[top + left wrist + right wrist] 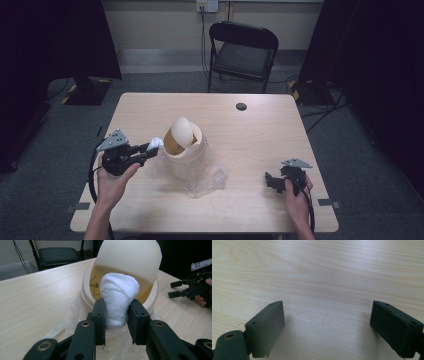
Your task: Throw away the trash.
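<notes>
A cream bin with a tilted swing lid stands on a clear plastic bag mid-table. My left gripper is shut on a white wad of tissue and holds it just left of the bin's rim. In the left gripper view the white wad sits pinched between the two black pads, right in front of the lid and the bin's opening. My right gripper rests low at the table's right, jaws wide apart over bare wood, nothing between them.
The wooden table has a small dark cable hole near its far edge. A black folding chair stands beyond the table. Dark curtains hang at both sides.
</notes>
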`<move>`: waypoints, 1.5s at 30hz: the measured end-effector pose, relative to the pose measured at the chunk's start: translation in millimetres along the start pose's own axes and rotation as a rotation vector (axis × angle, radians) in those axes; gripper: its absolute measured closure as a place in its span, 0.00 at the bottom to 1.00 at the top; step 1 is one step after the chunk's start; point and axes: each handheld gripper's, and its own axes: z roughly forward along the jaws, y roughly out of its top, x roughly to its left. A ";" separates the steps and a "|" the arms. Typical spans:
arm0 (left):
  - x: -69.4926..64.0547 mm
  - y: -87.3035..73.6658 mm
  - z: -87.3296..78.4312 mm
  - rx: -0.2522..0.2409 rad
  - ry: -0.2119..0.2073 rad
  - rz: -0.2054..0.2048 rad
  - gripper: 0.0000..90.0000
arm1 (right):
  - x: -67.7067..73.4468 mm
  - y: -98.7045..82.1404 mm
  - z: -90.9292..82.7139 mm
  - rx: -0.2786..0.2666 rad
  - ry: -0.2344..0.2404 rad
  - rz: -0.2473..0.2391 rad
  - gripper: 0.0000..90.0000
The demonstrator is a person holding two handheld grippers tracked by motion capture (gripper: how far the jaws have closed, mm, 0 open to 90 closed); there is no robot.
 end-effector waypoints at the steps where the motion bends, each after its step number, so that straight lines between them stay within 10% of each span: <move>1: -0.4 1.2 1.1 -0.006 -0.005 -0.004 0.78 | 0.0 0.0 0.0 0.000 0.000 0.000 0.13; 13: -11.8 22.1 11.1 0.024 -0.017 0.050 0.77 | 0.0 0.0 0.0 0.000 0.000 0.000 0.13; 24: -6.6 11.6 32.8 0.057 -0.035 0.002 0.77 | 0.0 0.0 0.0 0.000 0.000 0.000 0.13; 45: -4.3 18.1 54.5 0.200 -0.020 0.067 0.78 | 0.0 0.0 0.0 0.000 0.000 0.000 0.13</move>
